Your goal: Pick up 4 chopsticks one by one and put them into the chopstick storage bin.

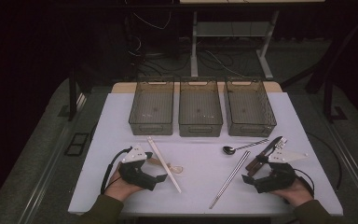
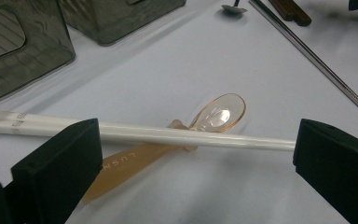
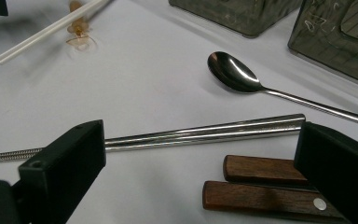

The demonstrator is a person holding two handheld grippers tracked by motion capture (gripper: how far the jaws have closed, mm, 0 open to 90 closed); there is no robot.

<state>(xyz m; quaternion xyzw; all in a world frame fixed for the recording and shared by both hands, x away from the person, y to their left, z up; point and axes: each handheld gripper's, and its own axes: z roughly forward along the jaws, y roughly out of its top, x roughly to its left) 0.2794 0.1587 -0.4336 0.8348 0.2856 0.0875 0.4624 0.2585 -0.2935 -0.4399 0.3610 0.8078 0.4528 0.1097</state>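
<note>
My left gripper (image 1: 155, 168) (image 2: 196, 154) rests open on the white table, held by a hand. A pair of white chopsticks (image 1: 164, 164) (image 2: 168, 135) lies across the gap ahead of its jaws, on top of an amber plastic spoon (image 1: 173, 168) (image 2: 214, 114). At the right, my right gripper (image 1: 254, 169) (image 3: 200, 158) is open too. Ahead of its jaws lie steel chopsticks (image 1: 230, 179) (image 3: 205, 131), a steel spoon (image 1: 229, 150) (image 3: 233, 72) and a knife and fork with wooden handles (image 1: 261, 157) (image 3: 261, 170). Neither gripper's pads touch anything.
Three see-through grey bins (image 1: 152, 108) (image 1: 200, 108) (image 1: 249, 108) stand side by side at the back of the table, with nothing visible in them. The table's front edge (image 1: 205, 212) runs just behind both hands. Dark floor and cables lie beyond the table.
</note>
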